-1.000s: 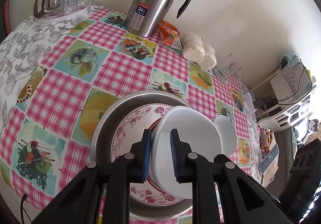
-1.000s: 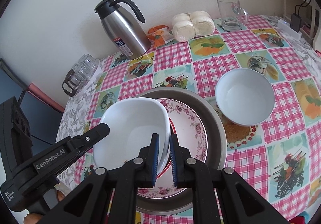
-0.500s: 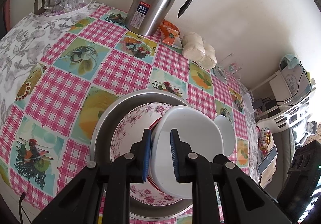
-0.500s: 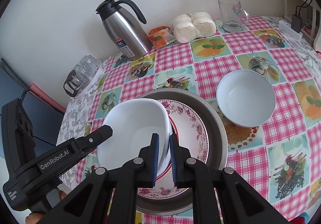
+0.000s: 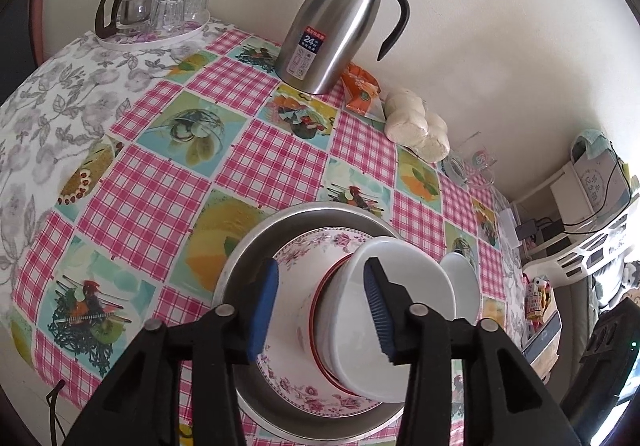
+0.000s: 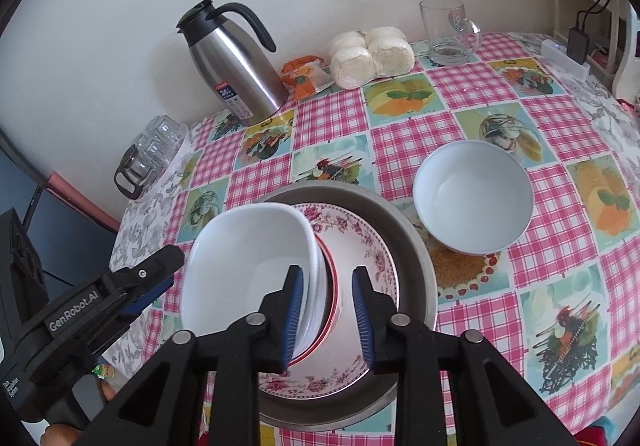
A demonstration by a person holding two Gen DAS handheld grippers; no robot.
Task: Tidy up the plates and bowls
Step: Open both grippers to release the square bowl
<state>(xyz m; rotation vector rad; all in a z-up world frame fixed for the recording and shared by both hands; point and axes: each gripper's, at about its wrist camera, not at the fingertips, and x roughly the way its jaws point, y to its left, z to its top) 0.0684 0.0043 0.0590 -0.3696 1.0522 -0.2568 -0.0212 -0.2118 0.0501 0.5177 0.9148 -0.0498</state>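
A: Why are both grippers parted around the white dish (image 6: 248, 266)?

B: It looks like a release. The left gripper (image 5: 320, 310) and the right gripper (image 6: 326, 316) have just been opening; each straddles a rim of the dish, the blue pads (image 6: 294, 310) apart and not pressing. The dish sits on the stack, so nothing needs holding.

A: And the stack?

B: Directly under both grippers: a steel basin (image 6: 416, 250) at the bottom, a floral plate (image 6: 360, 246) inside it, a red-rimmed plate (image 6: 334, 298) above that, the dish on top. Widest below, smallest above, which I judge keeps it steady.

A: Materials?

B: The dish is glossy white ceramic, squarish with rounded corners. The floral plate is round, pink-patterned. The basin is dull brushed metal.

A: What remains?

B: A round white bowl (image 6: 474, 196) stands on the checked cloth (image 6: 560, 246), beyond and right of the right gripper, just beside the basin. I would guess it nests in the dish next.
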